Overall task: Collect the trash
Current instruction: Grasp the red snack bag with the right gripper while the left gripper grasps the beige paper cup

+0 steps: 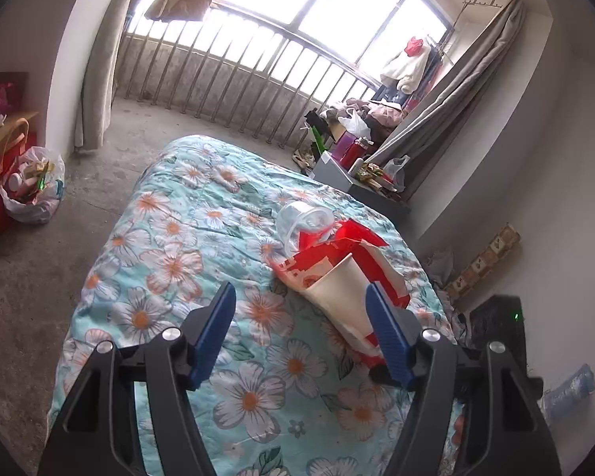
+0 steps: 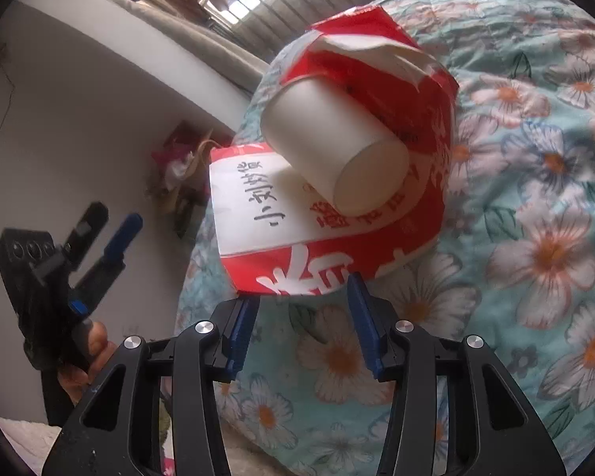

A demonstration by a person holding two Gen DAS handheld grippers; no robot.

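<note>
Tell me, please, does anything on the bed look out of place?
Yes: a white paper cup lies tipped on a torn red-and-white paper bag, with a clear plastic cup on its side behind them, all litter on the floral quilt.

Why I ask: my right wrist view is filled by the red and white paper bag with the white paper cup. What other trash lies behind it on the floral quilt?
Observer: A clear plastic cup lies on its side beyond the red and white paper bag, seemingly against it.
Operator: Where could it all go?
Observer: A white plastic rubbish bag sits on the concrete floor, left of the floral quilt in the left wrist view.
Operator: Is the left gripper free?
Observer: Yes, the left gripper is open and empty, beside the white paper cup.
</note>
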